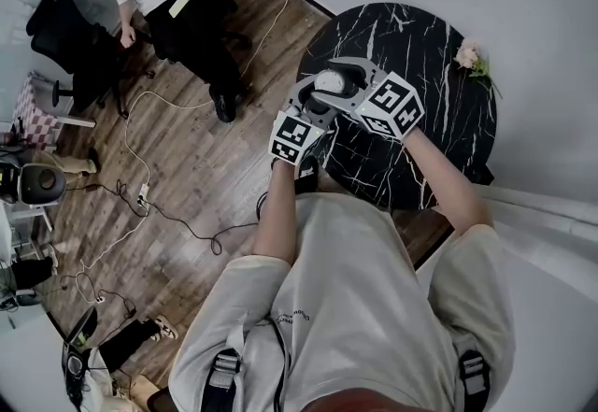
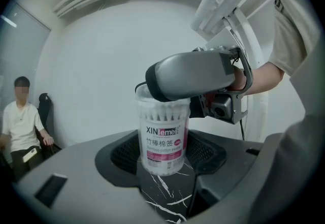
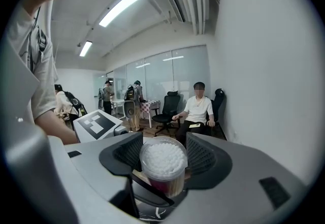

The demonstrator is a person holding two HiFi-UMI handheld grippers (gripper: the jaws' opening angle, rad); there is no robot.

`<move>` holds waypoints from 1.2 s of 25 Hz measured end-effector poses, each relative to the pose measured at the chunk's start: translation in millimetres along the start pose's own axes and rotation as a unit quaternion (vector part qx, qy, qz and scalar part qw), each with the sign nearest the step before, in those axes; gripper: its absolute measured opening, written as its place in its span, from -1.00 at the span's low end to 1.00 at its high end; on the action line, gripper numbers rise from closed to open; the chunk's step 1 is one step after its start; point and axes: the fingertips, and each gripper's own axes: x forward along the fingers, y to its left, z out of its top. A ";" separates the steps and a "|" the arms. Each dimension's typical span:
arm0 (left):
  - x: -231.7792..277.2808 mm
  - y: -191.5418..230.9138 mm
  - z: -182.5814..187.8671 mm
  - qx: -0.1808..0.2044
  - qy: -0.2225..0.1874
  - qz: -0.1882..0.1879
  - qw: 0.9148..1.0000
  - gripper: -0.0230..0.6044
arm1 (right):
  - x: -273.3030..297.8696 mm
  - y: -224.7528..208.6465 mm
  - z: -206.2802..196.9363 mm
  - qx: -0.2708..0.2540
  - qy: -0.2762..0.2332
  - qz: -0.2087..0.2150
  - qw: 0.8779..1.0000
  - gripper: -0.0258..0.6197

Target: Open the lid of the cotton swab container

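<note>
Two claws on one tub here: my left gripper [image 2: 162, 156] is pinched on the lower body of the pink-labelled cotton swab container [image 2: 162, 136]. The container stands upright on the round black marble table [image 1: 439, 130], close to its rim, so I reckon that hand is only there to stop the tub twisting or lifting. The right gripper [image 3: 161, 153] reaches over the top and is pressed onto the clear lid [image 3: 162, 159], which looks fully seated, and the tub's packed with bamboo-stick swabs [image 2: 162, 114], heads up against it.
</note>
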 end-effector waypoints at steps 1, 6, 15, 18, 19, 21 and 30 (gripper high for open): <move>-0.3 0.3 0.0 0.002 0.000 0.000 1.000 -0.08 | 0.5 0.1 -0.3 -0.001 0.000 0.000 1.000 -0.01; 7.5 5.7 -7.9 0.008 0.002 -0.001 1.000 -0.08 | 4.3 -7.9 -4.8 -0.003 -0.006 0.001 1.000 -0.01; 3.5 -3.1 0.8 0.003 0.005 0.007 1.000 -0.08 | -4.4 1.2 -4.6 -0.023 -0.004 -0.004 1.000 -0.01; 2.8 -6.6 -1.7 0.001 0.013 -0.001 1.000 -0.08 | -8.1 1.3 -0.8 -0.034 -0.007 -0.017 0.999 -0.01; 2.2 -5.5 -2.5 0.001 0.014 -0.001 1.000 -0.08 | -8.2 1.0 2.0 -0.039 -0.009 -0.021 0.999 -0.01; 0.7 -2.6 -3.3 0.001 0.016 0.002 1.000 -0.08 | -8.1 0.6 6.7 -0.048 -0.011 -0.022 0.999 -0.01; -5.6 0.7 -8.2 -0.004 0.023 0.010 1.000 -0.08 | -10.5 -2.1 23.6 -0.071 -0.024 -0.035 0.997 -0.01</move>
